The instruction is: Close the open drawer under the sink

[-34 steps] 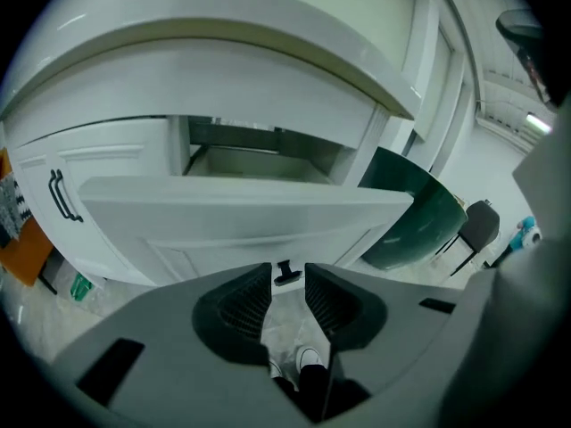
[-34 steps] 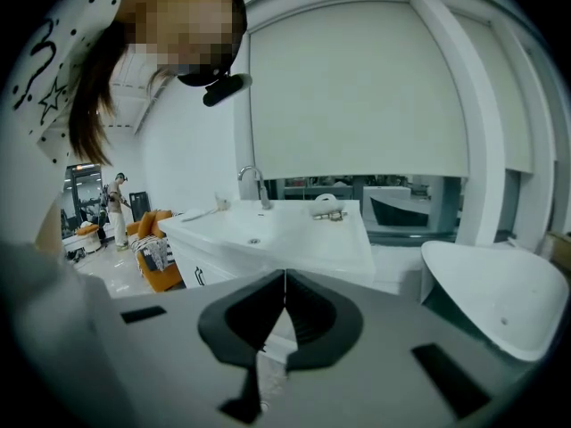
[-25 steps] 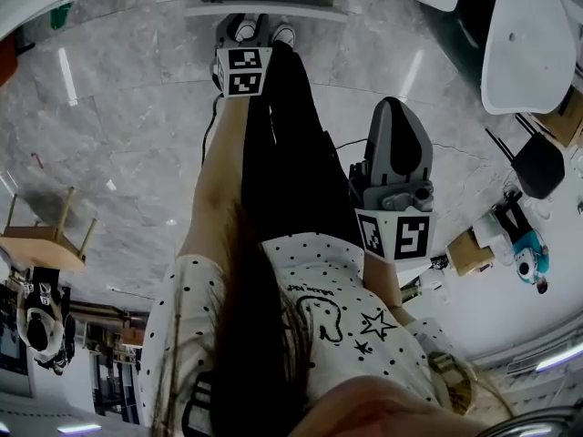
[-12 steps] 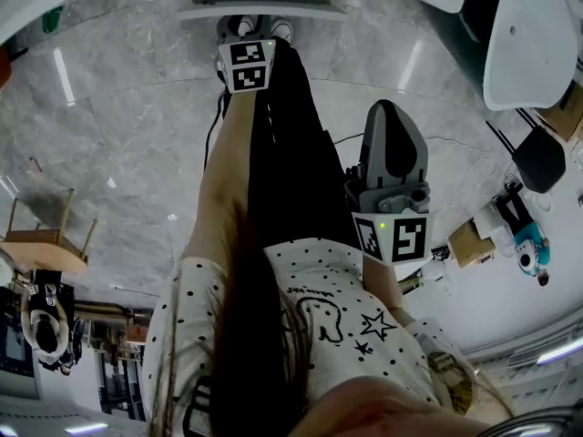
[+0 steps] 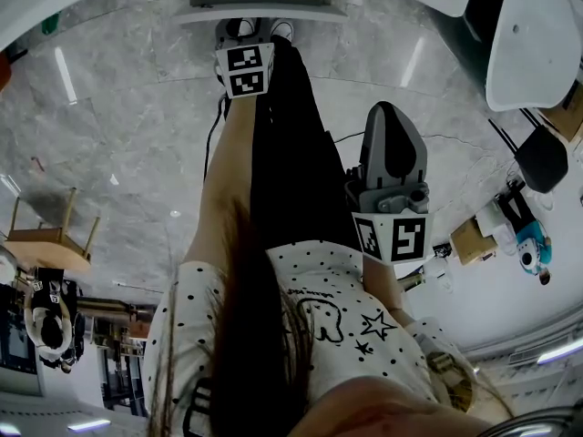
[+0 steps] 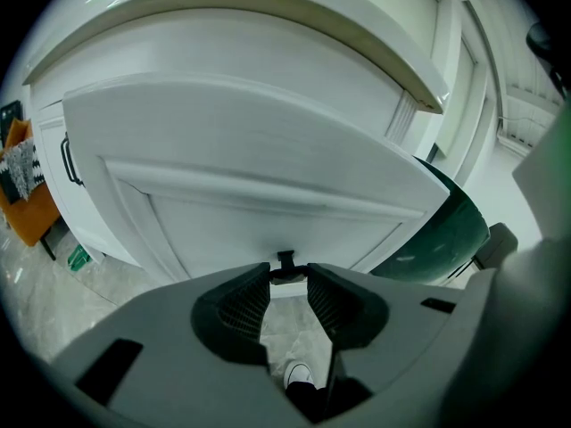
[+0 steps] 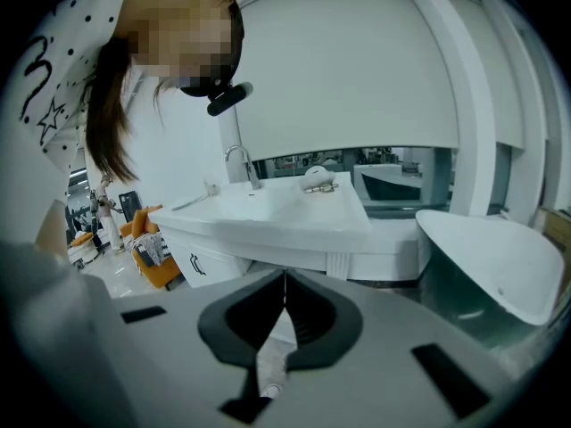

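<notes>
- To shut the drawer (image 6: 268, 194), I should press square on its front and push straight in, without twisting.
- Right gripper (image 7: 284, 279): near my waist, tilted down, jaws together, empty.
- Left gripper (image 6: 287, 276): arm stretched forward and down, jaws closing, handle (image 6: 285, 259) at their tips.
- The drawer stands out under the sink (image 7: 259, 205).

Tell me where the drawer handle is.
In the left gripper view, the dark handle sits low at the centre of the white drawer front, right at the tips of the left hand-held gripper, whose jaws are closing.
</notes>
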A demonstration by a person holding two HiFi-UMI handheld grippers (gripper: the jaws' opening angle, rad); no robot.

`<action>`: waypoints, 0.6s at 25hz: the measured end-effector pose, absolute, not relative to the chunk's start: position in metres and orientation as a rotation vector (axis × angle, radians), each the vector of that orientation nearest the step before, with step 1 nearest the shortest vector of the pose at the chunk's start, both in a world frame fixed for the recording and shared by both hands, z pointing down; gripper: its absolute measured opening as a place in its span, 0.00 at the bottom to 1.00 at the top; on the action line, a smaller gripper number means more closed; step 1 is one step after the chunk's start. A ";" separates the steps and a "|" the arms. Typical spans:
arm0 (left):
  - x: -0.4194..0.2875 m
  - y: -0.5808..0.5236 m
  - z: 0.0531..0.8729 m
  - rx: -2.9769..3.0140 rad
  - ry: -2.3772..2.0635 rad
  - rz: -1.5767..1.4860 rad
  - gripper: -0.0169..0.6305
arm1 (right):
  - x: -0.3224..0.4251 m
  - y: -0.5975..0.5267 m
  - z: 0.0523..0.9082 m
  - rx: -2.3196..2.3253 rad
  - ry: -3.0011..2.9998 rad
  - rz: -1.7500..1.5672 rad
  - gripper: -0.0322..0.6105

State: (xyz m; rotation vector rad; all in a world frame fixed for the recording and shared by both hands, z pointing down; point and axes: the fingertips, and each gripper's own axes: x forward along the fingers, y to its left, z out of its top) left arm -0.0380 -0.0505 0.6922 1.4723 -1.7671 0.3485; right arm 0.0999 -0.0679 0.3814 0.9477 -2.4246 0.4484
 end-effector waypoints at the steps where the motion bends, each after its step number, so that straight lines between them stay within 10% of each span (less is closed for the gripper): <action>1: -0.038 -0.051 0.692 1.478 -1.765 0.346 0.23 | 0.101 -0.069 0.383 0.950 -2.421 0.450 0.07; 15: -0.038 -0.052 0.692 1.484 -1.749 0.357 0.23 | 0.101 -0.075 0.385 0.957 -2.415 0.465 0.07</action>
